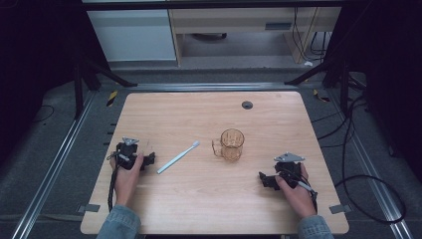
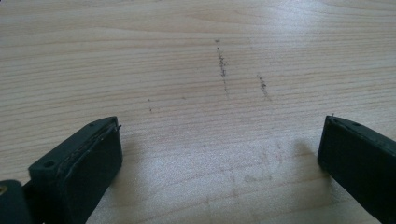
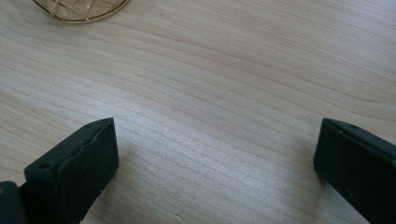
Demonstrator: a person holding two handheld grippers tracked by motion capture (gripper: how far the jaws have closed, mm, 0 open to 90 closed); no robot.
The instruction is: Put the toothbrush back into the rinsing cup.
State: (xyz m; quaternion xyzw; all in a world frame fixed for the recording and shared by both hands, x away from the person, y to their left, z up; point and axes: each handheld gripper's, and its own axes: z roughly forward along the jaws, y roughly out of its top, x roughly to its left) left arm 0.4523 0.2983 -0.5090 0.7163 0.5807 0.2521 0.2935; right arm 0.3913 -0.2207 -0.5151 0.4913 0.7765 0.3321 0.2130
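Toothbrush (image 1: pixel 178 157) lies slantwise just beside my left gripper (image 1: pixel 149 160), whose jaws stand wide apart over bare table (image 2: pixel 196 56) — nothing between them, ready, I'd judge, to close on the handle. Further right the amber glass mug (image 1: pixel 231 145) stands upright, handle toward the brush. My right gripper (image 1: pixel 265 179) rests near it, jaws apart too — free to steady the mug.

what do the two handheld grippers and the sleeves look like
Both are black. The left gripper and right gripper each carry a grey three-cornered plate on top and trail a black cable. Their fingers are thick, blocky black pads. Both sleeves are blue denim.
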